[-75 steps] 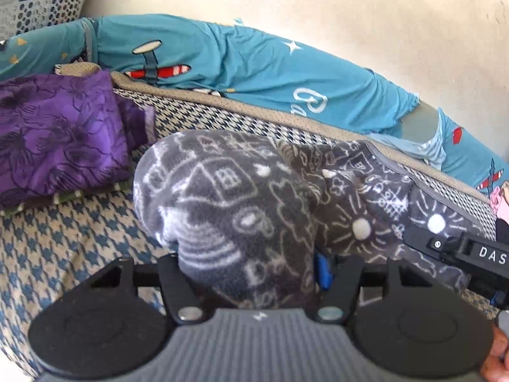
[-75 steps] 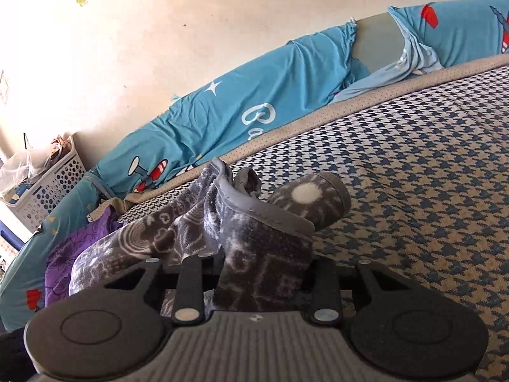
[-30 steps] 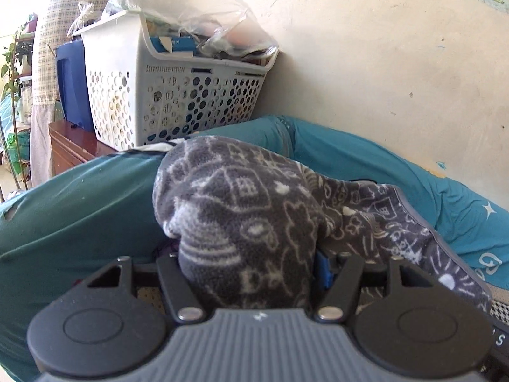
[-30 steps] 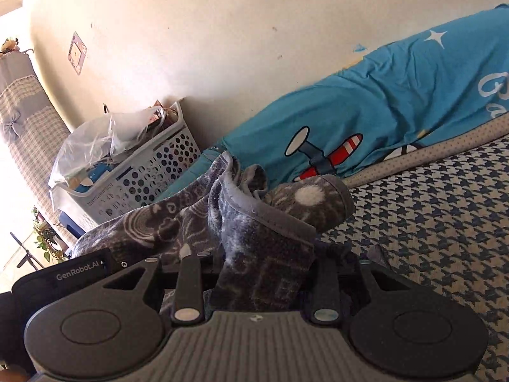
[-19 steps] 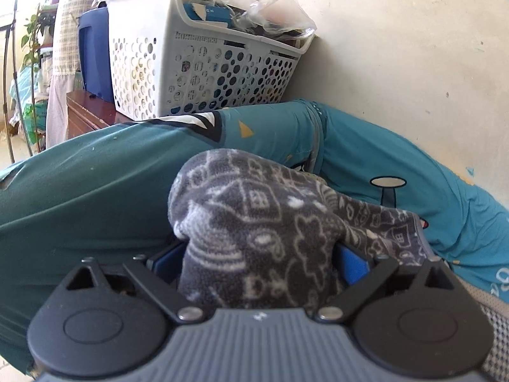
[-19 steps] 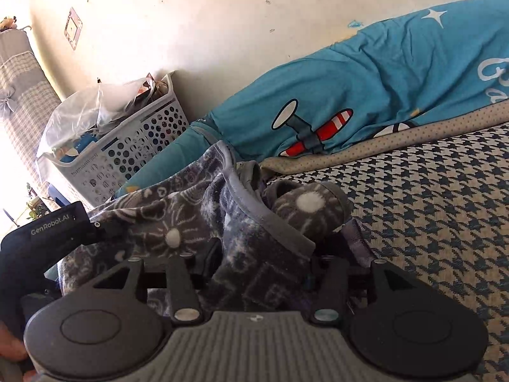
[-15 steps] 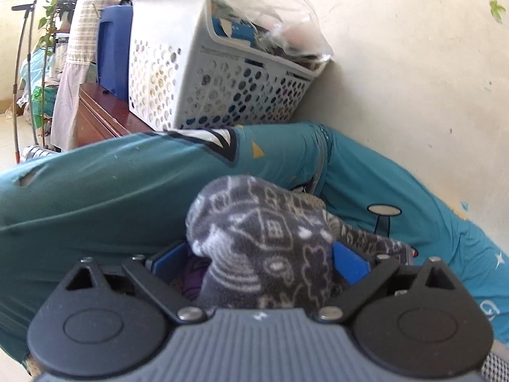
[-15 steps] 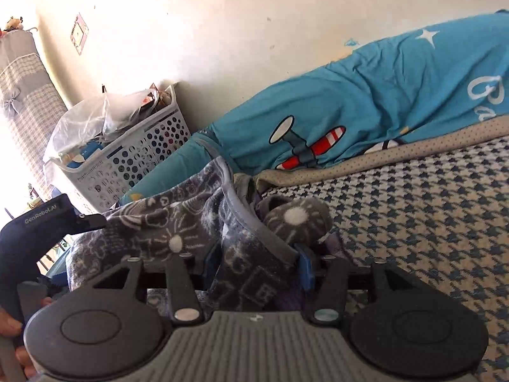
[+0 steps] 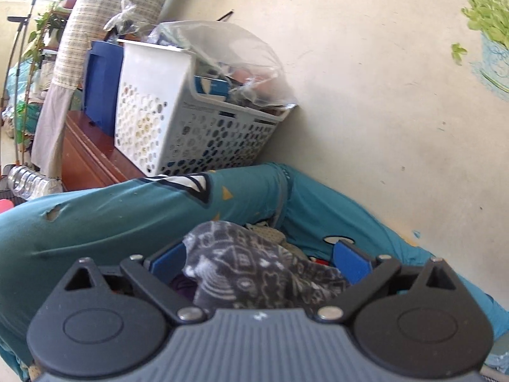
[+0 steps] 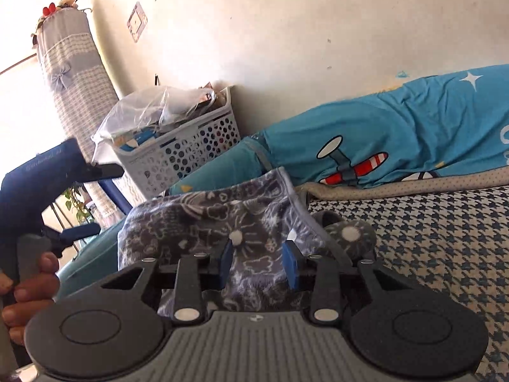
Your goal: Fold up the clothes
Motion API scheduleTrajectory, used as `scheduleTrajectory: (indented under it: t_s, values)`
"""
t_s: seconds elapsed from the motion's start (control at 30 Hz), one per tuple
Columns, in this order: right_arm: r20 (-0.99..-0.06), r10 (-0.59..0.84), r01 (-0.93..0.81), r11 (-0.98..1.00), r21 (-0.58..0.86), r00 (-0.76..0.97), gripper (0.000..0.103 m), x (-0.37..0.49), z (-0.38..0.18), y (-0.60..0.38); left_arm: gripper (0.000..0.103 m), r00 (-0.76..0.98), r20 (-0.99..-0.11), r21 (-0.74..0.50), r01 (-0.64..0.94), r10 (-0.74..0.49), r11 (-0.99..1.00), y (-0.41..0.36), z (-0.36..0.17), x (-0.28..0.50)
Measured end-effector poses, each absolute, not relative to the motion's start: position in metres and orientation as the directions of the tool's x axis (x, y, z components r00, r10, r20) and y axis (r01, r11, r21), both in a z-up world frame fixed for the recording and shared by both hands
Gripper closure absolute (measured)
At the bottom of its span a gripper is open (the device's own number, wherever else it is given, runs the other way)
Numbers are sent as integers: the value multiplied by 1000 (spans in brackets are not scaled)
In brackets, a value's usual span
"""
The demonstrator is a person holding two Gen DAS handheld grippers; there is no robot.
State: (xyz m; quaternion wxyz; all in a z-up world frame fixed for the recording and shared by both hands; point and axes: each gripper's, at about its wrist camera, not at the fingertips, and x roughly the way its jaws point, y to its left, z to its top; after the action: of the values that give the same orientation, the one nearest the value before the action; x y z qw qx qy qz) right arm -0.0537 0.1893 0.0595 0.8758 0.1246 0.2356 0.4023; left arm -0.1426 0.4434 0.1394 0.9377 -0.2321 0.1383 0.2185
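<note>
Both claws stand spread: grey patterned fleece (image 9: 254,273) lies loose between the left claw (image 9: 259,259) fingers, and bunched just ahead of the right claw (image 10: 259,262).

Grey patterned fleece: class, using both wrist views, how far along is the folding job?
Done: the fleece lies in a compact bundle near the bed edge, seemingly atop a purple cloth. In hand: nothing is gripped; the left claw and right claw both stand open, with fleece between their pads. Left: draw both claws clear, and probably tidy the bundle if it looks loose.
</note>
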Motion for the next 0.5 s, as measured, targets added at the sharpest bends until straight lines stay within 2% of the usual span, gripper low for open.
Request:
scheduleTrajectory:
  t_s: [0.2, 0.37, 0.5]
  values:
    - [-350, 743, -652, 669, 356, 571, 69, -51, 45, 202, 4, 884, -403, -328, -381, 237, 865, 423, 121, -107]
    - [-360, 739, -664, 672, 329, 569, 68, -52, 42, 208, 4, 817, -482, -289, -490, 318, 822, 440, 92, -87]
    - [-375, 744, -659, 666, 350, 553, 70, -42, 34, 210, 4, 812, -487, -308, -504, 322, 807, 451, 81, -89]
